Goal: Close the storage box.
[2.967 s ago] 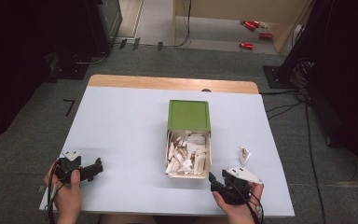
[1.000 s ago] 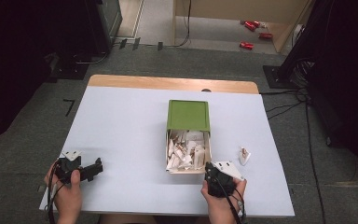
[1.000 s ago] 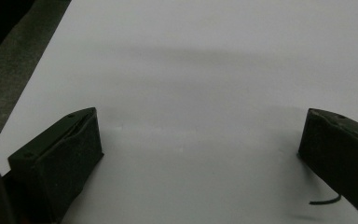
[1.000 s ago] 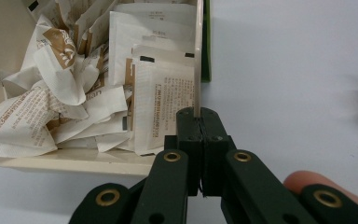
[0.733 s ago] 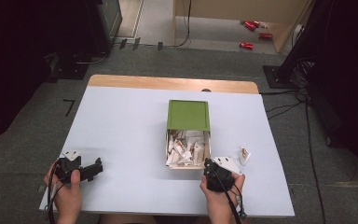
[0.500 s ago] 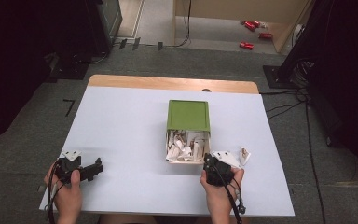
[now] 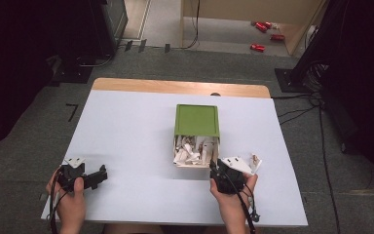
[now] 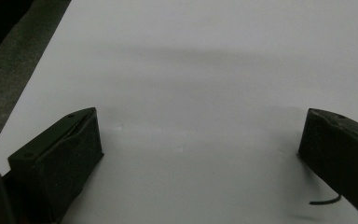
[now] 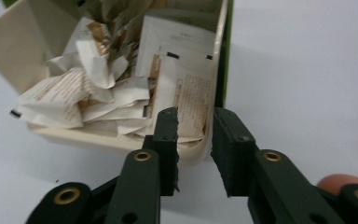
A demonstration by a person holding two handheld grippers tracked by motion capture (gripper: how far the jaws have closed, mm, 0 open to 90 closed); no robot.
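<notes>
Packets are piled loosely in the cream tray of the green-lidded box, which is set near the middle of the table. The right gripper is held at the tray's near corner, its jaws just opened a little, with a packet's edge seen between them but not pressed. The left gripper is rested on bare table well to the left, jaws wide apart.

Box: green lid, cream inner walls. Packets inside: white with brown print. Table: pale lavender-white, tan wooden far edge. Gripper jaws: black.
</notes>
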